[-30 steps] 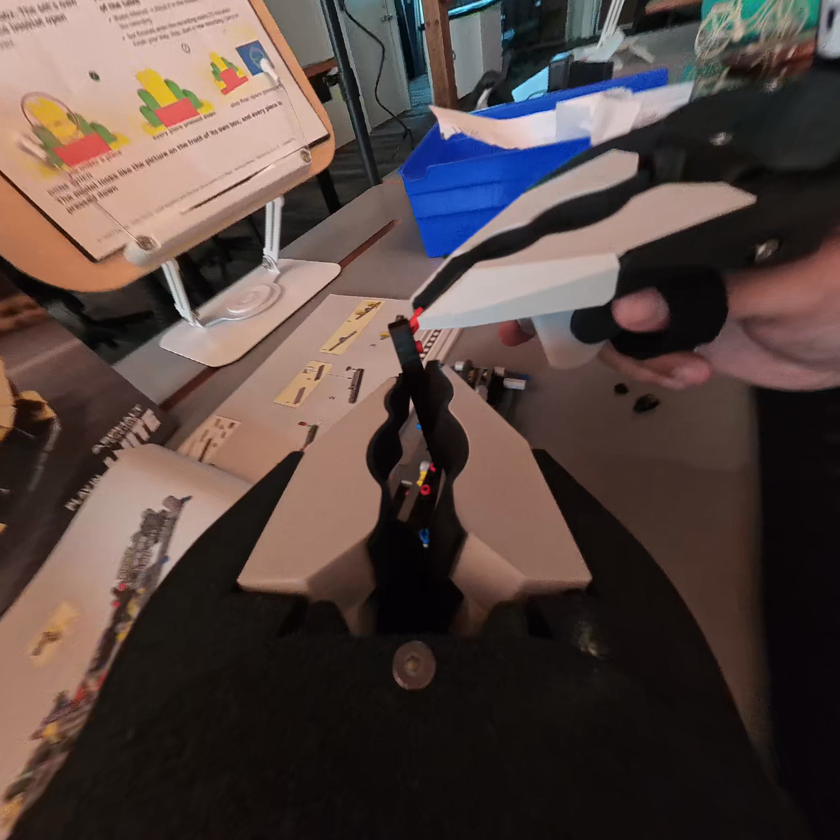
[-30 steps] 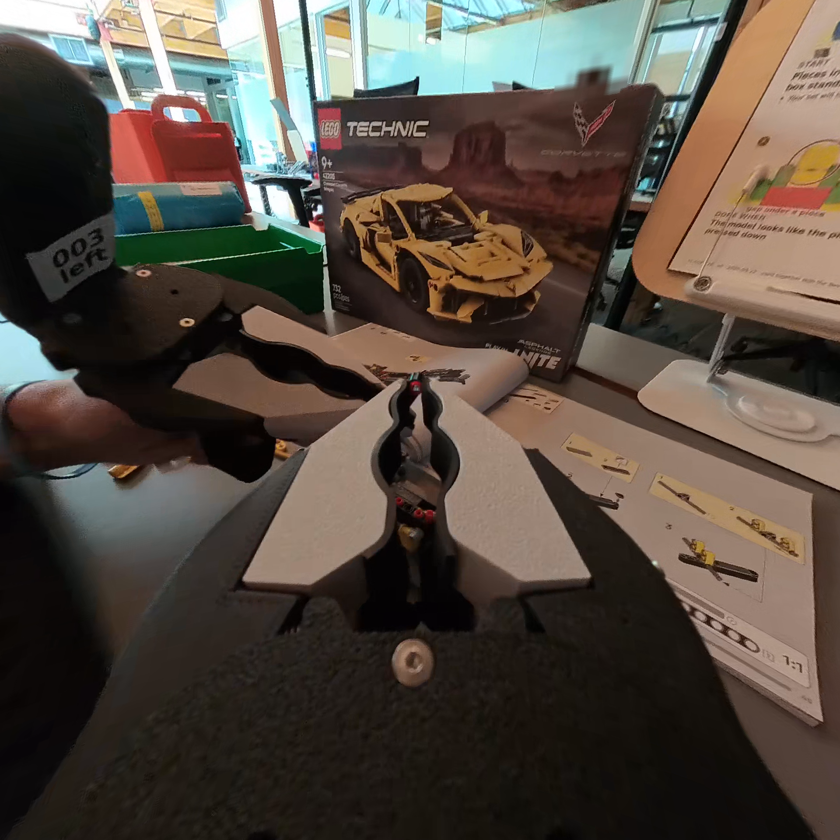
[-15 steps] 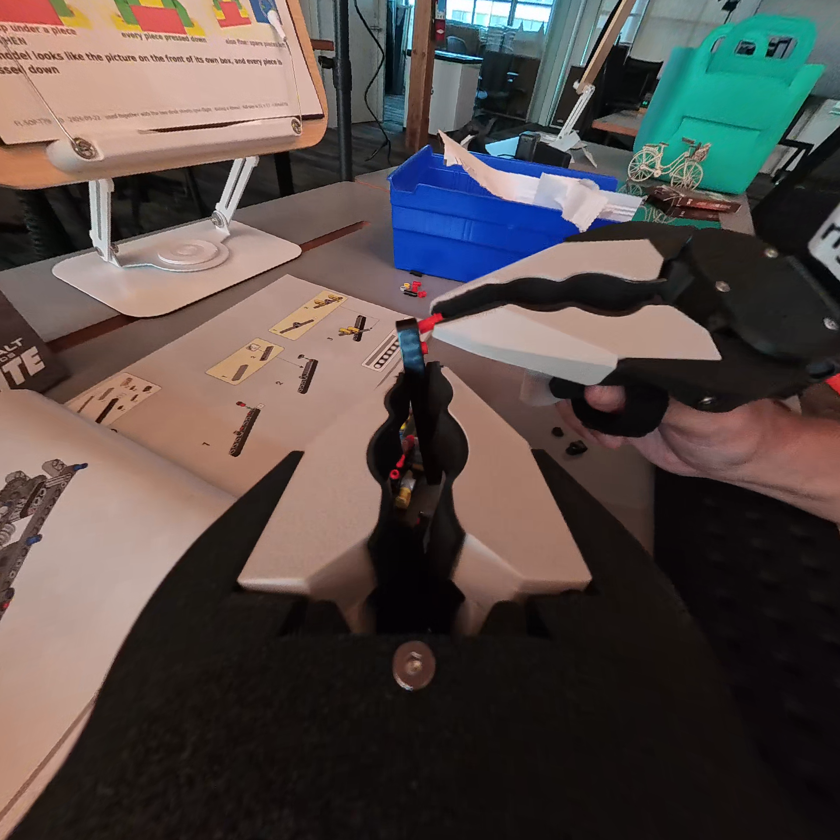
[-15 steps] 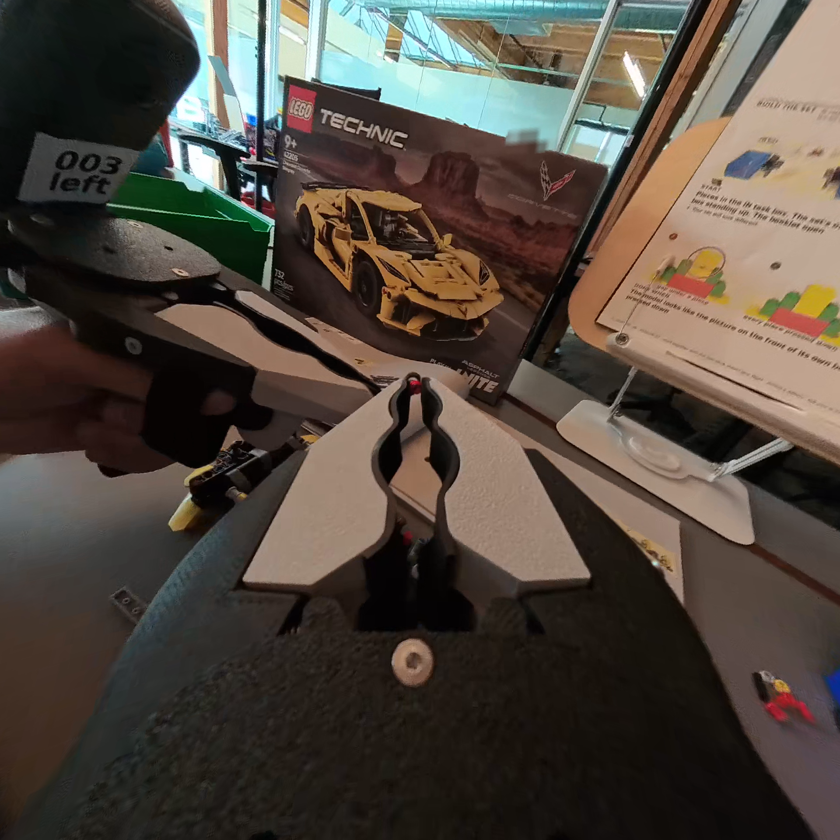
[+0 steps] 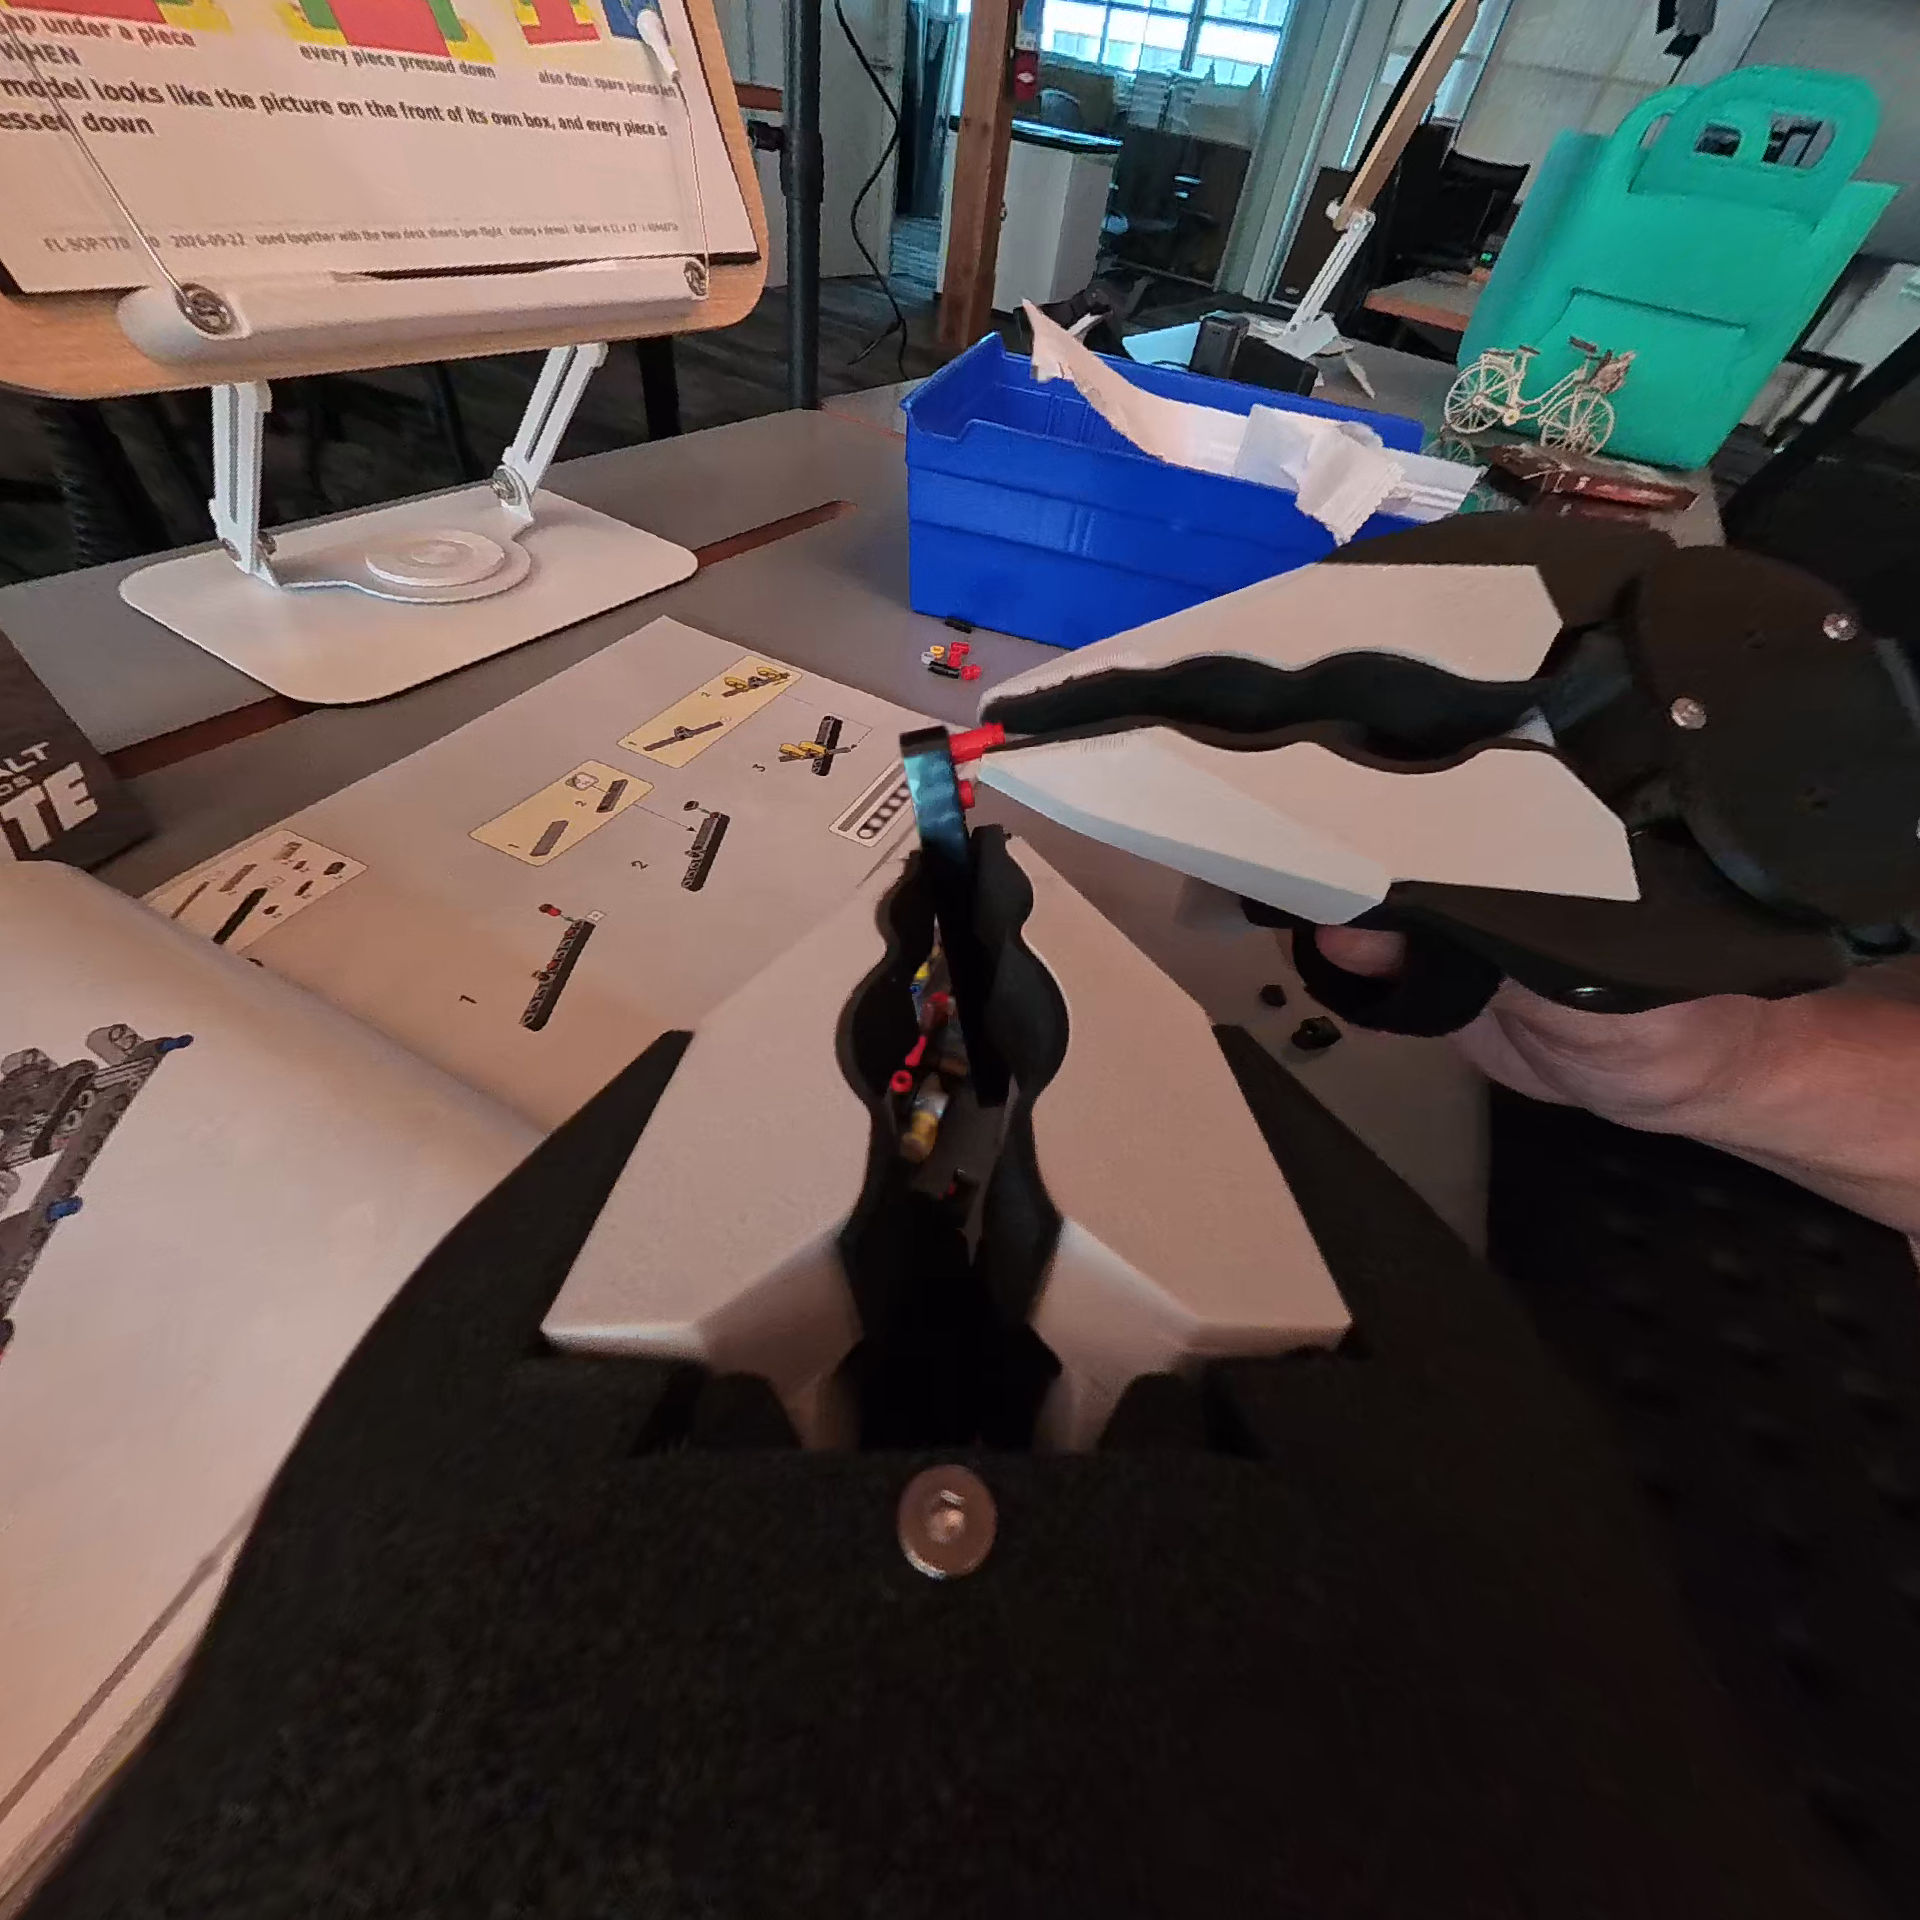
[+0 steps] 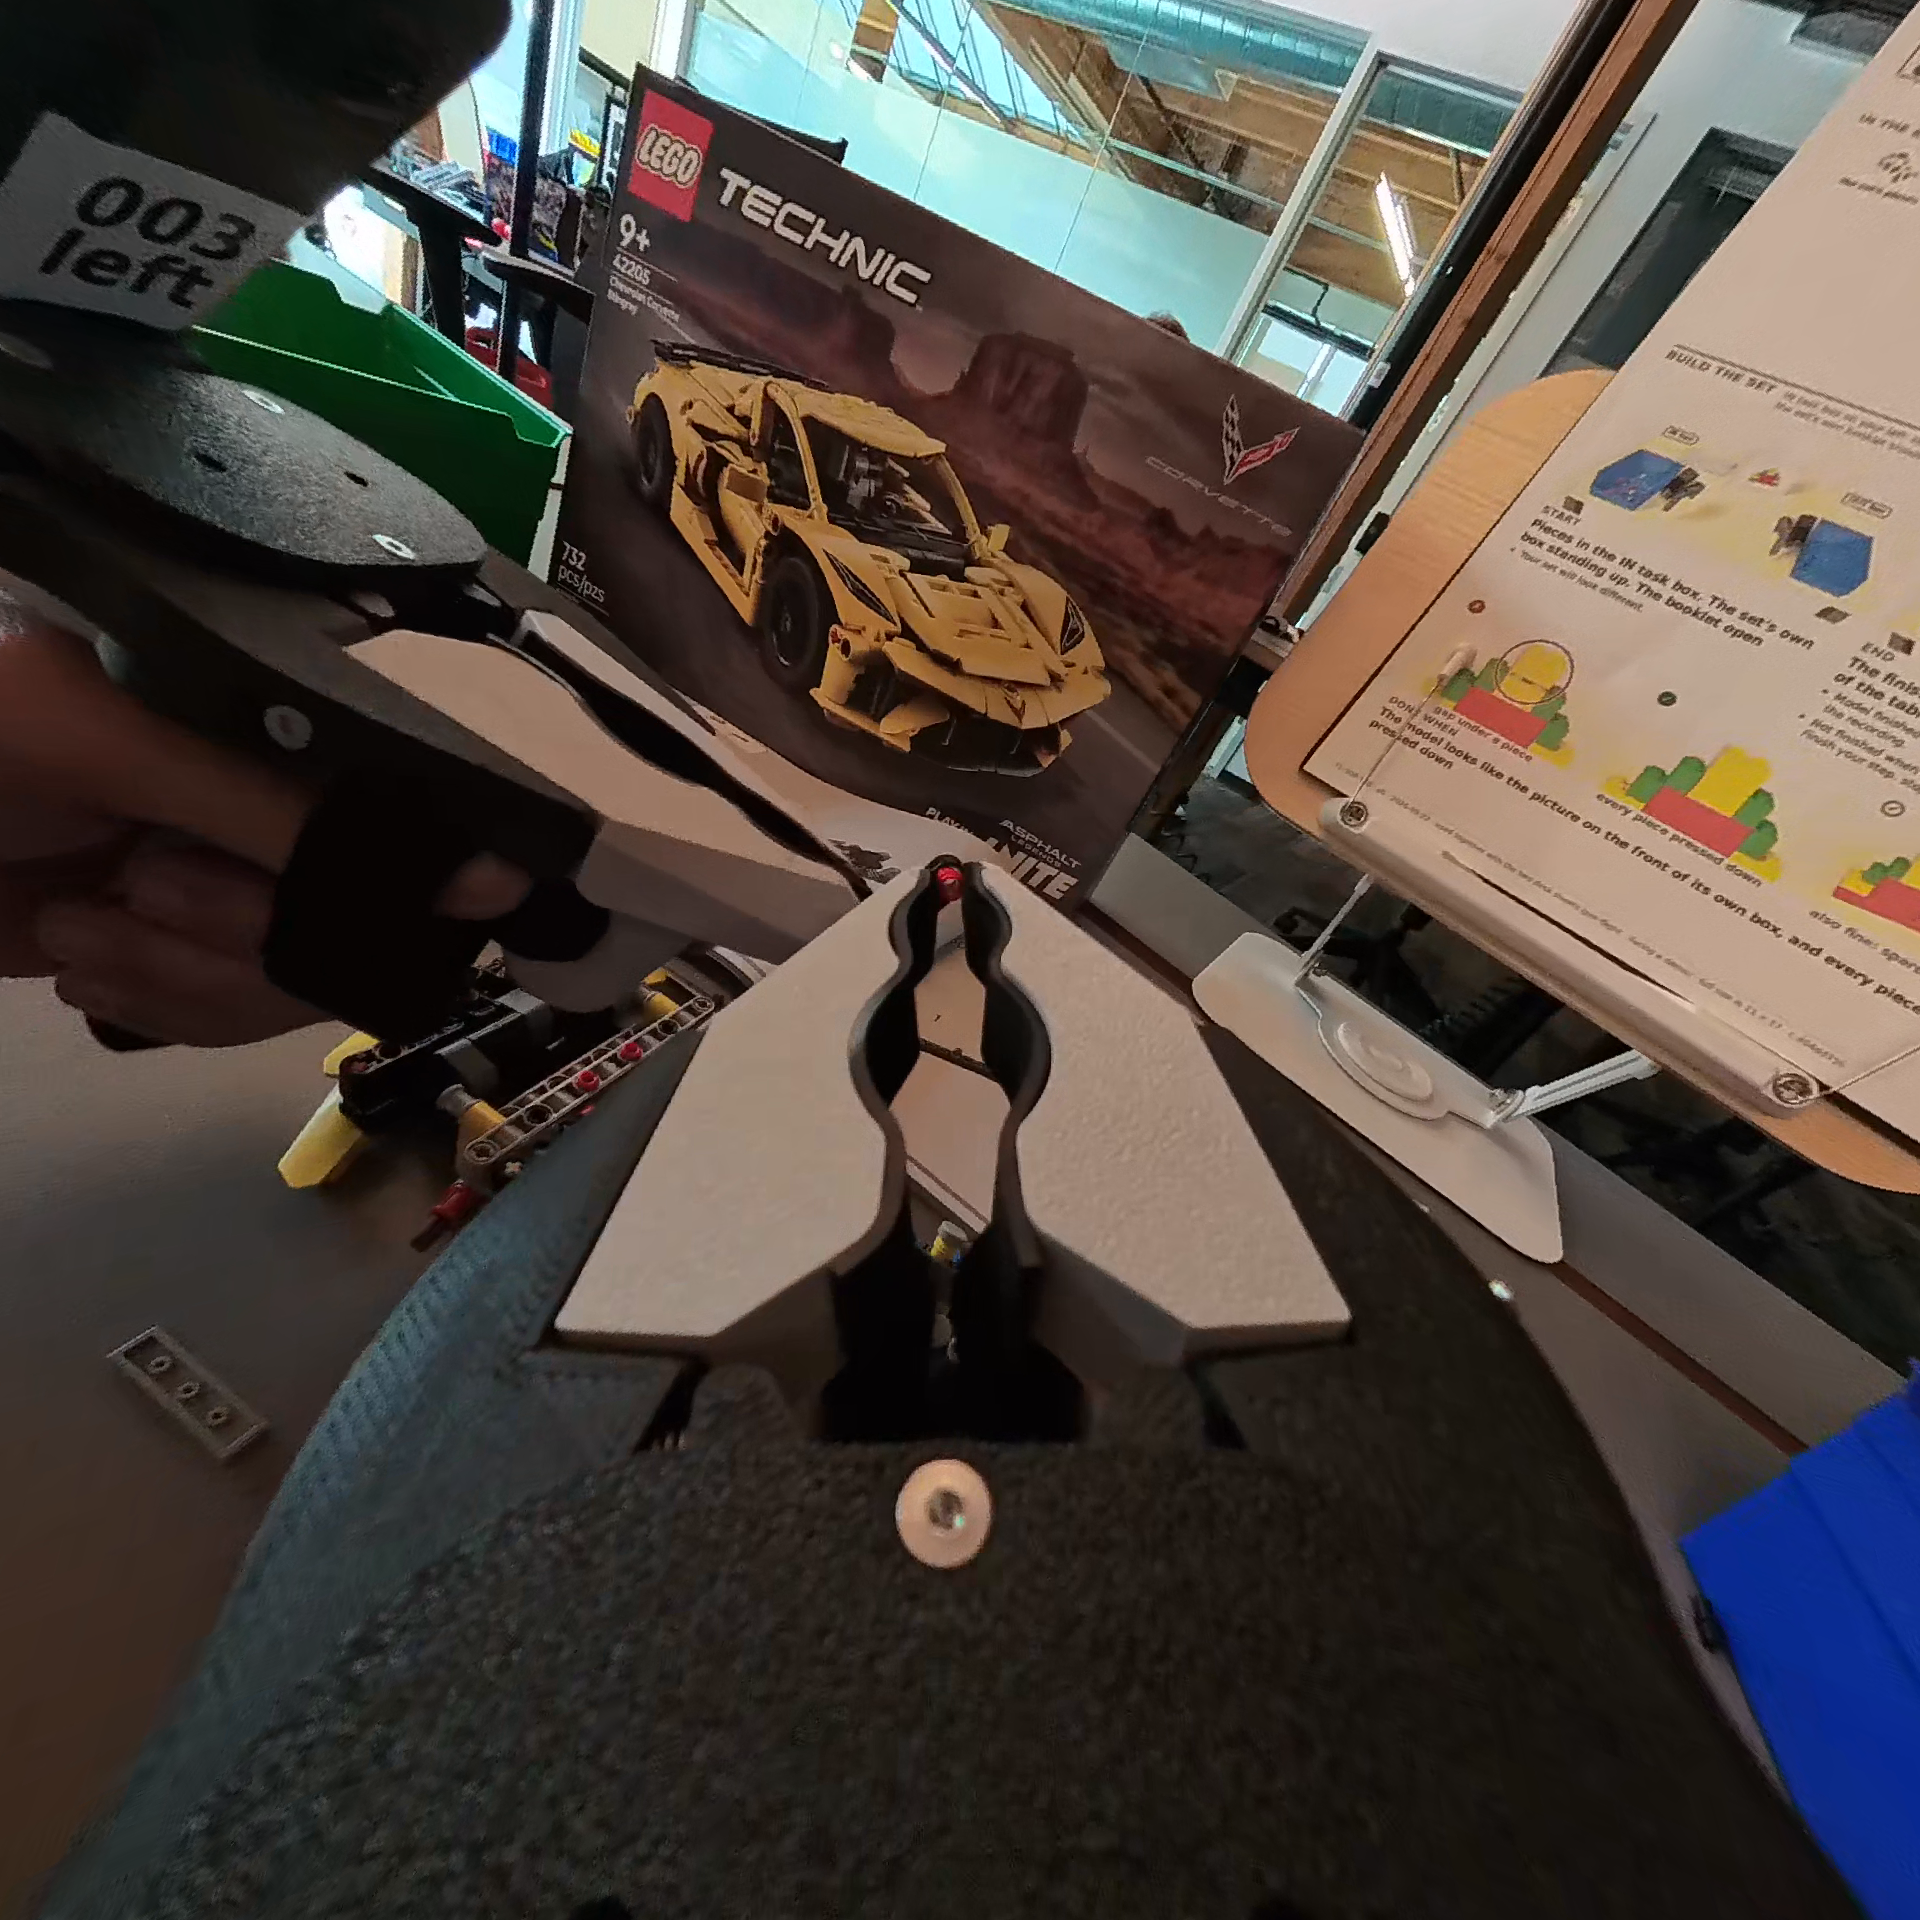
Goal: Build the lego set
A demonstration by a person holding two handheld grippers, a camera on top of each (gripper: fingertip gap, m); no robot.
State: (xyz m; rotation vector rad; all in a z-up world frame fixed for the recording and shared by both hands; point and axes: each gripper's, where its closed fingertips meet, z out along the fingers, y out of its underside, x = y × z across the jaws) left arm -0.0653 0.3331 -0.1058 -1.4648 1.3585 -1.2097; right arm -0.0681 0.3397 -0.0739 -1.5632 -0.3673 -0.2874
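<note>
Two grippers meet over the table, one pinching a black beam, the other a red pin.

Left wrist view: the left gripper (image 5: 951, 842) is clamped on an upright black beam (image 5: 940, 821); the right gripper (image 5: 987, 732) comes in from the right, closed on a red pin (image 5: 971, 740) touching the beam's top, above the open instruction booklet (image 5: 582, 831) and near a blue bin (image 5: 1081, 520).
Right wrist view: the pin (image 6: 945, 876) shows between the right gripper's tips, the left gripper (image 6: 842, 868) alongside; a part-built chassis (image 6: 499, 1091) lies below it, and the set's box (image 6: 935, 520) stands behind.
</note>
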